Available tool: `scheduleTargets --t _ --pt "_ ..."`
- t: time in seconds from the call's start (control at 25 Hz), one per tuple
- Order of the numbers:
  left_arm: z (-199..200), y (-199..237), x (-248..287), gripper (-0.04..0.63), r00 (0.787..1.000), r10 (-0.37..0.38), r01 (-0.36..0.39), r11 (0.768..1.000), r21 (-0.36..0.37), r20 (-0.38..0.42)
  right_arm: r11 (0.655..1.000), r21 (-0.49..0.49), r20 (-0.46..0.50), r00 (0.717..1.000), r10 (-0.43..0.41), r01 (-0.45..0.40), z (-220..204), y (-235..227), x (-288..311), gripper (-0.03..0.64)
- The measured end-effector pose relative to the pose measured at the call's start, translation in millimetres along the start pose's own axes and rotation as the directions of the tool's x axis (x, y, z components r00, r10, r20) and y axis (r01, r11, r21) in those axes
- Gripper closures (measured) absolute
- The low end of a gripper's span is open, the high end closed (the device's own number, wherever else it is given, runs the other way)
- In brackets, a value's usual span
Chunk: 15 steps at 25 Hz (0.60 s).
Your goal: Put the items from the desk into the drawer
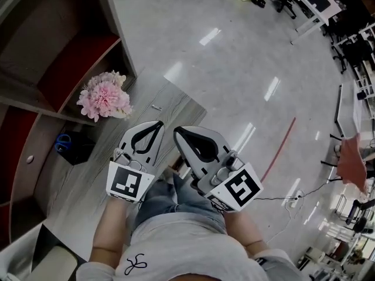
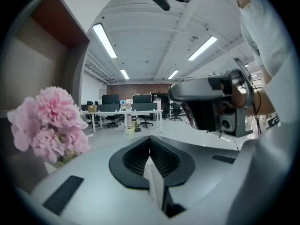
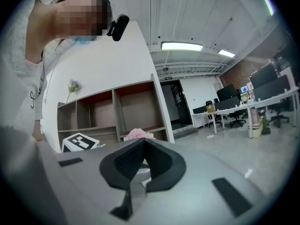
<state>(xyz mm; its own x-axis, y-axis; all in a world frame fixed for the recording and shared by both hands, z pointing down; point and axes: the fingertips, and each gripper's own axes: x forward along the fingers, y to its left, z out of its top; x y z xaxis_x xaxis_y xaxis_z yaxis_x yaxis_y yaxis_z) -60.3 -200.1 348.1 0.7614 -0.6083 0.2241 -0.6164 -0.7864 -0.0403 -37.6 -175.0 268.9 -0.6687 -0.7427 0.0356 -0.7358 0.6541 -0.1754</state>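
I hold both grippers close to my body above a grey wood desk [image 1: 88,180]. The left gripper [image 1: 159,123] [image 2: 150,142] is shut, its ribbed pads meeting with nothing between them. Beside it on the right, the right gripper [image 1: 177,130] [image 3: 142,143] also has its tips together and holds nothing. A bunch of pink flowers [image 1: 105,96] [image 2: 47,123] [image 3: 138,134] stands on the desk just ahead and left of the left gripper. A small pale item [image 1: 156,107] lies near the desk's far edge. A blue-handled thing [image 1: 62,141] rests on a dark block at the left.
A shelf unit with red-brown compartments [image 1: 70,57] [image 3: 108,109] borders the desk on the left. Shiny grey floor [image 1: 246,69] lies beyond the desk's far edge, with office desks and chairs [image 1: 304,2] farther off. A pale box-like shape [image 1: 32,256] sits at the bottom left corner.
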Motion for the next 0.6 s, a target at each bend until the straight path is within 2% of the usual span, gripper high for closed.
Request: scheduleTargets --t 0.2,0.24,0.32,0.36,0.6 --pt "-41.4 16.1 44.9 0.58 0.997 0.007 -0.009 0.999 -0.032 -0.073 1.0 0.018 -0.035 0.999 0.004 -0.003 -13.6 -32.2 8.7 0.607" --pt "-46.8 17.8 52.1 0.563 0.996 0.007 -0.01 0.999 -0.034 -0.086 1.0 0.023 -0.041 0.999 0.003 -0.002 -14.6 -37.4 8.9 0.607" --pt "-55.5 20.9 64.8 0.479 0.993 0.004 -0.008 0.999 -0.035 -0.118 0.999 0.032 -0.052 0.999 0.002 0.0 -13.7 -46.8 9.0 0.607" --pt "-60.2 22.8 70.3 0.466 0.991 0.005 -0.009 0.999 -0.032 -0.137 0.999 0.036 -0.056 0.998 0.001 0.001 -12.8 -50.9 9.4 0.607" --pt "-109.0 32.2 95.2 0.432 0.959 0.046 -0.048 0.999 0.001 -0.28 0.998 0.06 -0.074 0.997 0.003 0.002 -21.4 -71.1 8.1 0.607"
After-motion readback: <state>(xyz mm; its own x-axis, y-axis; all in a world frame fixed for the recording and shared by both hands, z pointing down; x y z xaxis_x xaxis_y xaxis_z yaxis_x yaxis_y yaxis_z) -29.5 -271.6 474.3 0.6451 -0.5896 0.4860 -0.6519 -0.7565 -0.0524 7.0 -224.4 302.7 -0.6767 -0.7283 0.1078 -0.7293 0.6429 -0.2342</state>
